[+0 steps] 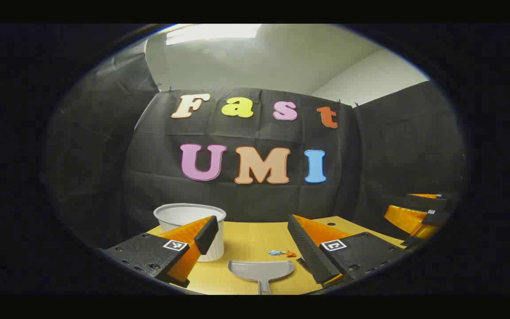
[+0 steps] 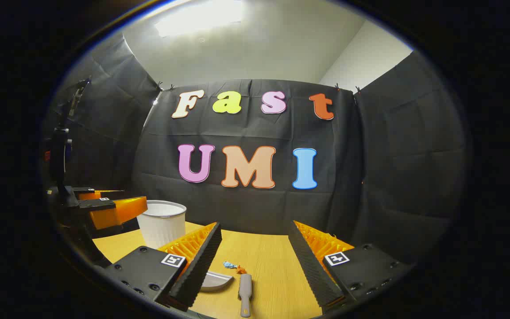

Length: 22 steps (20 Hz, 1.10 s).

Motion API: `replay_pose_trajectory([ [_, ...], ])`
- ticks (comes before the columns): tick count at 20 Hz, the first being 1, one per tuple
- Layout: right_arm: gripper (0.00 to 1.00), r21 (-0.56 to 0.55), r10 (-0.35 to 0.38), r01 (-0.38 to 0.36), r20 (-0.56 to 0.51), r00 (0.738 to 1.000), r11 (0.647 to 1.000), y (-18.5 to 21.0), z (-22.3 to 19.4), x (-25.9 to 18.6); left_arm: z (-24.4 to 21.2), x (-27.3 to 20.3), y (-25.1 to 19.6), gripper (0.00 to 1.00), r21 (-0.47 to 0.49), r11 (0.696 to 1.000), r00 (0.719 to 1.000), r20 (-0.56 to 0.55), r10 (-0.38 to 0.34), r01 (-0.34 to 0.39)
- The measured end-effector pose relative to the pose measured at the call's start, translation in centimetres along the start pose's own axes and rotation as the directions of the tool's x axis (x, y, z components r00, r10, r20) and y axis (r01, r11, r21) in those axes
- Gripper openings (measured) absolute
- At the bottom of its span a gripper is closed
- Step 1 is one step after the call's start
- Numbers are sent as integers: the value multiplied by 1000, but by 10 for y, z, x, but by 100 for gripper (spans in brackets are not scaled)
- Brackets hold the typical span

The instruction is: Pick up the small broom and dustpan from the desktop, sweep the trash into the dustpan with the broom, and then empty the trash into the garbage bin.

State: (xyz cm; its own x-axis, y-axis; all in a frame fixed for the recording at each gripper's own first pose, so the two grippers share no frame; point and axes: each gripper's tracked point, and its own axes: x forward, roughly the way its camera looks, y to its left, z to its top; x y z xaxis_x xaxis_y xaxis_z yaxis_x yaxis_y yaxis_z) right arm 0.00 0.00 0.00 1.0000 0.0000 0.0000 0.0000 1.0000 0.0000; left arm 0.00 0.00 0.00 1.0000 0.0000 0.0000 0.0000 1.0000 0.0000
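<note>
A grey dustpan (image 1: 261,270) lies on the wooden desktop (image 1: 250,241), just below and between the fingers of my left gripper (image 1: 253,221), which is open and holds nothing. Small blue and orange scraps of trash (image 1: 282,253) lie just beyond the pan's right corner. In the right gripper view, the small grey broom (image 2: 245,288) lies on the desk between the fingers of my right gripper (image 2: 255,227), also open and holding nothing. The trash (image 2: 235,266) sits just past the broom's far end, and the dustpan (image 2: 216,281) is partly hidden behind my left finger.
A white ribbed garbage bin (image 1: 191,221) stands at the desk's far left, also seen as the bin (image 2: 162,223) in the right gripper view. The other gripper (image 1: 419,212) hovers at the right, and the left one (image 2: 109,208) near the bin. Black cloth walls enclose the desk.
</note>
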Motion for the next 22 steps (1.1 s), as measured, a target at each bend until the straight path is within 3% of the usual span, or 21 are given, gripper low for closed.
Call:
replay_pose_trajectory([
  [22, 98, -8, -3, 3, -33, 999, 1000, -1, -7, 7, -16, 5, 3, 94, -23, 1000, 999, -46, 5, -6],
])
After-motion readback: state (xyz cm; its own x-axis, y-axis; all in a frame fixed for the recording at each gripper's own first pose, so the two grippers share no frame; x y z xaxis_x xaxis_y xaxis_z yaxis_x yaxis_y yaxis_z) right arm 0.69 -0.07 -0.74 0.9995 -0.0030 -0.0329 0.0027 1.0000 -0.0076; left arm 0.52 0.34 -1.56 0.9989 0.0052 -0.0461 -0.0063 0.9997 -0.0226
